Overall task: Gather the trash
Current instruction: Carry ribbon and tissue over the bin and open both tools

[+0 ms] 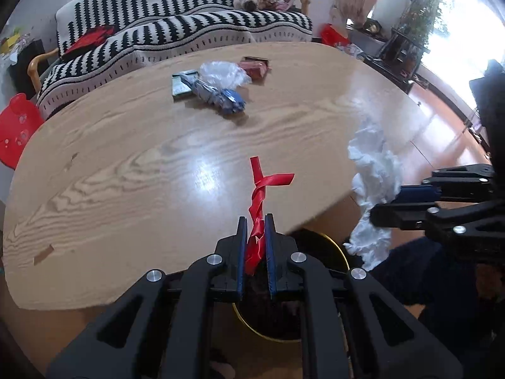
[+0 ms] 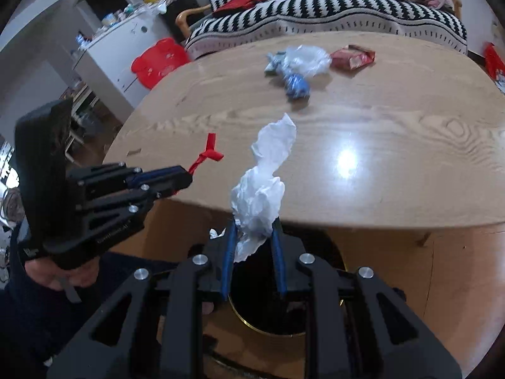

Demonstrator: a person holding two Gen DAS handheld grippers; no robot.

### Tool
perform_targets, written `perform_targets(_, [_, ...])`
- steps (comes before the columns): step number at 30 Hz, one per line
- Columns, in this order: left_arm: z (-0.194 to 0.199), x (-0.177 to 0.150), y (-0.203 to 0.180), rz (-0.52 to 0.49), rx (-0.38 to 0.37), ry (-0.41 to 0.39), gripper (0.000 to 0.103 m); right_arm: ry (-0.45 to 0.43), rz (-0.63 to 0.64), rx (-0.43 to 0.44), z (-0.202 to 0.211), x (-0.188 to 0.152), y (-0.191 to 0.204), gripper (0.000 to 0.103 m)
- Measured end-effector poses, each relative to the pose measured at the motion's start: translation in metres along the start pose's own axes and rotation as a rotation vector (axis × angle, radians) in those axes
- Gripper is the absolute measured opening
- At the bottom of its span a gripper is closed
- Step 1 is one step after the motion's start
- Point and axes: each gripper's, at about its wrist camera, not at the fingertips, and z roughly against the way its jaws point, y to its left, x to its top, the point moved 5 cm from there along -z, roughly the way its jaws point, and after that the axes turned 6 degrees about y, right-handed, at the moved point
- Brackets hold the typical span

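My left gripper (image 1: 256, 221) is shut on a twisted red ribbon (image 1: 259, 195) and holds it over the near edge of the wooden table (image 1: 126, 164). It also shows in the right wrist view (image 2: 186, 175) with the ribbon (image 2: 210, 153) sticking out. My right gripper (image 2: 254, 224) is shut on a crumpled white tissue (image 2: 265, 177), held above a dark round bin with a gold rim (image 2: 268, 315). The tissue also shows in the left wrist view (image 1: 375, 189) in the right gripper (image 1: 397, 202). The bin (image 1: 315, 246) lies below both grippers.
At the table's far side lie a clear plastic bag (image 1: 221, 74), a blue wrapper (image 1: 221, 94), a green packet (image 1: 181, 87) and a red packet (image 1: 255, 66). A striped sofa (image 1: 189, 31) stands behind the table, a red stool (image 1: 17, 126) at the left.
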Motion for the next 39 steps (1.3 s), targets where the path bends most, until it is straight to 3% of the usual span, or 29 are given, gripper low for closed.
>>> perform_targets(6, [-0.012,-0.041,-0.017,-0.02,-0.063,0.081,0.01,0.103,0.005,0.026,-0.023,-0.036,0.002,0.022])
perform_targets(11, [-0.035,-0.051,-0.031,-0.052,-0.09,0.164,0.01,0.139,0.005,0.019,-0.03,-0.041,0.0,0.022])
perform_targets(35, [-0.042,-0.047,-0.037,-0.051,-0.118,0.179,0.01,0.115,-0.019,-0.007,-0.022,-0.037,-0.007,0.022])
perform_targets(39, [-0.044,-0.046,-0.034,-0.035,-0.12,0.185,0.016,0.105,-0.036,-0.012,-0.019,-0.036,-0.011,0.041])
